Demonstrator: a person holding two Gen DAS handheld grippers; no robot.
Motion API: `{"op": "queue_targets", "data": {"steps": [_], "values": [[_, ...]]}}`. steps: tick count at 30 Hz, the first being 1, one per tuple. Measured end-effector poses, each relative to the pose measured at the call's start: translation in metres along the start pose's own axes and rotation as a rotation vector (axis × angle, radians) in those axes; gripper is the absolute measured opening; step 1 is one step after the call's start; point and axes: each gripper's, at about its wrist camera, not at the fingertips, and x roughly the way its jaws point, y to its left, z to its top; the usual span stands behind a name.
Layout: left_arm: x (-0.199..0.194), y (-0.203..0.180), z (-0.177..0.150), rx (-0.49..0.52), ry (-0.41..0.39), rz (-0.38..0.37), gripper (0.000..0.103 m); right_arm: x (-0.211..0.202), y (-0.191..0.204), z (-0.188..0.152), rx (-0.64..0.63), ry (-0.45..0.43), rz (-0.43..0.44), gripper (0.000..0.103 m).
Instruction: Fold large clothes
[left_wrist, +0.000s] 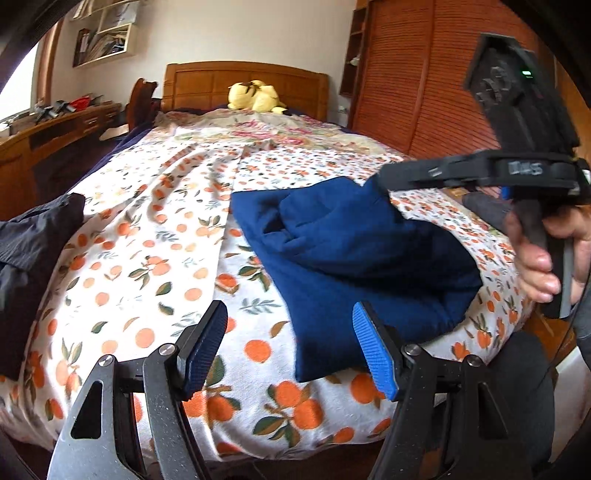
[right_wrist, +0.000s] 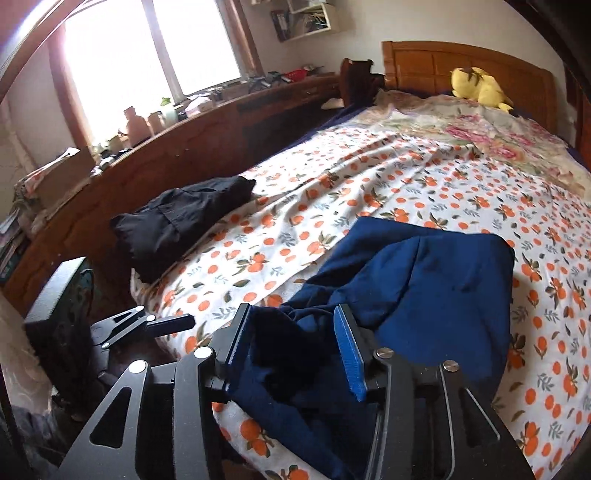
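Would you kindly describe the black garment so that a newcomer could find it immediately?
Start from the bed with the orange-print sheet. On its window-side edge, beside the long wooden counter, lies a crumpled black garment. Unlike the navy blue garment near the foot, it is black and no gripper touches it.

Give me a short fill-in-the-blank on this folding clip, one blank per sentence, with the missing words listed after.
1. The blue garment lies on a bedsheet printed with ____.
2. The plush toy by the headboard is ____ in colour.
3. Near the bed's edge on the window side lies a ____ garment.
4. The left gripper holds ____ between its pads.

Missing words: oranges; yellow; black; nothing
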Motion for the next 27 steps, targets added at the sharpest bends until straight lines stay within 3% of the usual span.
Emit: {"op": "queue_targets", "data": {"steps": [6,12,21,27], "values": [[-0.002,0.000,0.009,-0.017,0.016,0.061,0.071,-0.016,-0.019,-0.001,-0.070,-0.030,-0.114,0.047],[-0.004,-0.008,0.025,-0.062,0.024,0.093,0.071,-0.004,-0.045,-0.010,-0.115,-0.053,-0.240,0.047],[0.003,-0.034,0.047,-0.093,0.000,0.100,0.071,0.035,-0.063,-0.016,-0.078,-0.033,-0.207,0.047],[0.019,-0.048,0.059,-0.070,0.015,0.100,0.055,0.032,-0.077,-0.030,-0.020,-0.080,-0.152,0.047]]}}
